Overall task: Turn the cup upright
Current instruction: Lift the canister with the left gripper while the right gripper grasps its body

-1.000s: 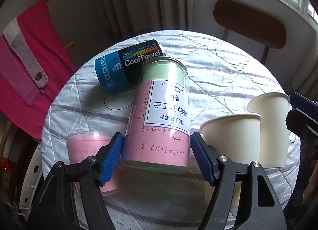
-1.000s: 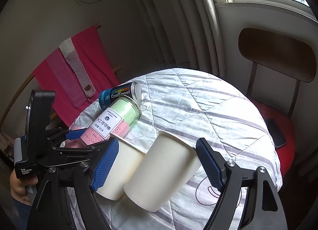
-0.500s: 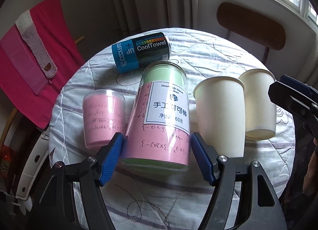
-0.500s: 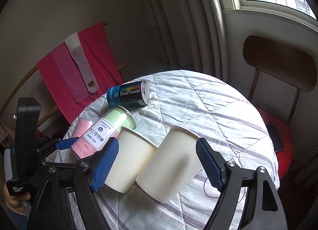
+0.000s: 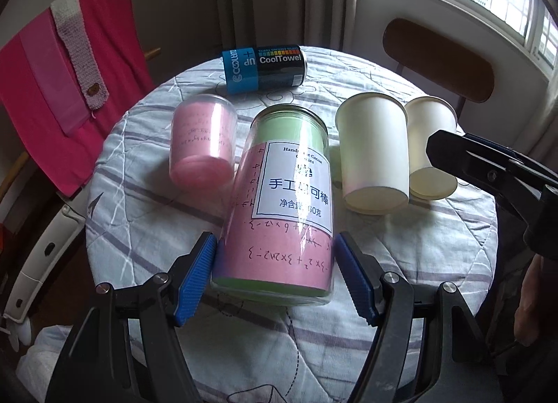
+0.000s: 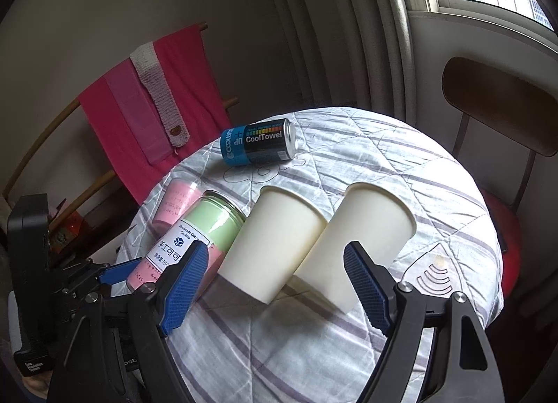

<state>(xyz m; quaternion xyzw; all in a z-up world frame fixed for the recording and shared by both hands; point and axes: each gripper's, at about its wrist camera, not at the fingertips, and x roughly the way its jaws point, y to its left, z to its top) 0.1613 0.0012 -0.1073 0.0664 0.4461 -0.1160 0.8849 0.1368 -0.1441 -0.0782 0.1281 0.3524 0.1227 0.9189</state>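
Two white paper cups stand side by side on the round quilted table (image 5: 401, 256), the nearer one (image 5: 375, 155) beside the farther one (image 5: 430, 148); both show in the right wrist view (image 6: 275, 239) (image 6: 362, 242). A small pink clear cup (image 5: 202, 138) stands left of a tall glass jar (image 5: 282, 200) with pink and green paper and a white label. My left gripper (image 5: 275, 279) is open with its blue pads either side of the jar's base, apart from it. My right gripper (image 6: 275, 286) is open, its pads flanking the two paper cups from the front.
A blue and black CoolTowel can (image 5: 265, 68) lies on its side at the table's far edge. A wooden chair (image 5: 439, 58) stands behind the table on the right. Pink cloths (image 5: 59, 85) hang on a rack to the left.
Both grippers have pulled back and risen, so the jar, the cups and the can sit farther away in view. The pads stay open and hold nothing.
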